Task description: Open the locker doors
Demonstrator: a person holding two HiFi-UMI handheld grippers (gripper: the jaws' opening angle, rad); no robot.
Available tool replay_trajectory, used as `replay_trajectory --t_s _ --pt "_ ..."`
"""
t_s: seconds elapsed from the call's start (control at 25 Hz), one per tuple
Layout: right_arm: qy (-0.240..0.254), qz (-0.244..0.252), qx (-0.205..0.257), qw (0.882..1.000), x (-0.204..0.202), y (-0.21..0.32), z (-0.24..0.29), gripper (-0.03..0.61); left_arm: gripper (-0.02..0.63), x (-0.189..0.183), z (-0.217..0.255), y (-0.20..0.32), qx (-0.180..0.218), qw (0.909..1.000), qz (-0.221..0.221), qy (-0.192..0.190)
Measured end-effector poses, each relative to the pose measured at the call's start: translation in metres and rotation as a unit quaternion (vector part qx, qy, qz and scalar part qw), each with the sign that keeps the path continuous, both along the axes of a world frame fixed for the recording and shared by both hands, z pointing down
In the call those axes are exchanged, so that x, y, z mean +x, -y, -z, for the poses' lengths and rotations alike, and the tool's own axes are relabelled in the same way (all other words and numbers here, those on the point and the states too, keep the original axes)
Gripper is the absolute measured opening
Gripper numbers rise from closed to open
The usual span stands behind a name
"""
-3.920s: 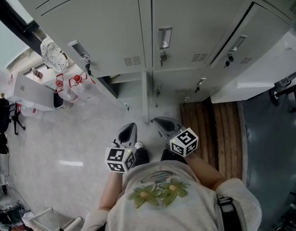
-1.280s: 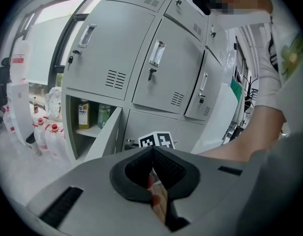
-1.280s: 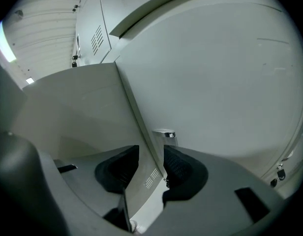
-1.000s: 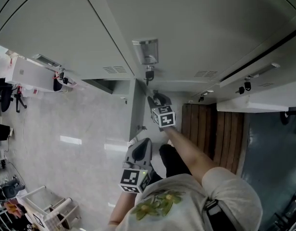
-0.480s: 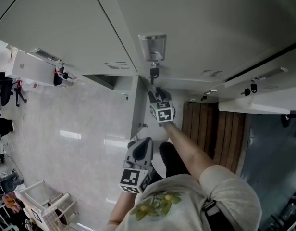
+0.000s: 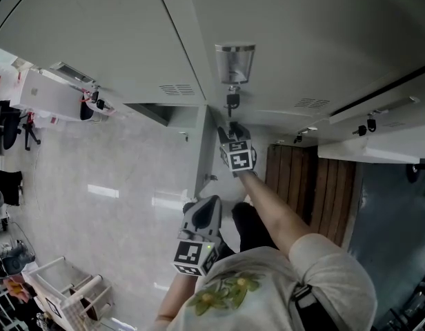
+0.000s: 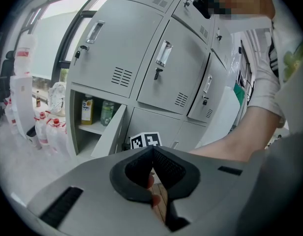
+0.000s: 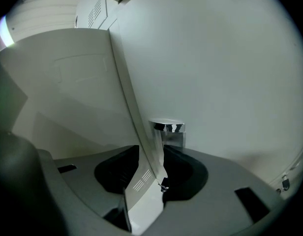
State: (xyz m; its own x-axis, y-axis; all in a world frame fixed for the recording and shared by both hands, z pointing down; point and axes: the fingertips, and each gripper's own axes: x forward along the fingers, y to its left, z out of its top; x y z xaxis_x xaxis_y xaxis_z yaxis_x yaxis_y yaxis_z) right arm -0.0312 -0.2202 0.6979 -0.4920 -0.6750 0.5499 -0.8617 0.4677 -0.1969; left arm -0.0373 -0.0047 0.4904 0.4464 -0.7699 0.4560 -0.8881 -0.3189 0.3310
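Observation:
Grey locker doors (image 6: pixel 302 40) fill the top of the head view. One has a chrome recessed handle (image 6: pixel 234 62) with a key (image 6: pixel 232 102) hanging below it. My right gripper (image 6: pixel 233 127) is stretched out just under that key and stands open, not touching it. In the right gripper view the handle (image 8: pixel 167 132) sits just past the jaws of the right gripper (image 8: pixel 150 154), with a door seam (image 8: pixel 124 82) running between them. My left gripper (image 6: pixel 207 201) hangs low near the person's body, shut and empty. In its own view the left gripper (image 7: pixel 152 150) has its tips together.
A lower locker (image 7: pixel 90 117) at the left stands open with bottles on its shelf, its door (image 6: pixel 199 147) swung out. Another white door (image 6: pixel 374 147) is open at the right. A wooden slat platform (image 6: pixel 305 178) lies below, and a white wire rack (image 6: pixel 61 288) at bottom left.
Since the earliest frame the right arm has reached out from the body up to the locker. In the last second the right gripper has crept slightly nearer the key; the left has stayed put.

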Motion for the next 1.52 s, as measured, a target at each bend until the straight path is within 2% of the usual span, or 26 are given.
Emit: replay_trajectory --t_s 0.4,0.72,1.04,1.52 --pt "-0.032 -0.02 -0.016 0.999 0.005 -0.017 0.001 0.147 0.029 -0.009 -0.001 0.001 0.001 0.9999 -0.013 -0.001" --pt "-0.045 -0.014 -0.027 0.999 0.005 -0.037 0.0 0.146 0.029 -0.006 -0.005 -0.005 -0.009 0.9996 -0.027 -0.003" --pt "-0.058 -0.034 -0.042 0.997 0.009 -0.049 0.002 0.146 0.029 -0.003 -0.006 -0.006 -0.004 0.9996 -0.029 -0.002" --pt "-0.058 -0.056 -0.067 0.994 0.013 -0.051 0.0 0.126 0.029 0.001 -0.014 -0.011 -0.013 0.9994 -0.031 0.005"
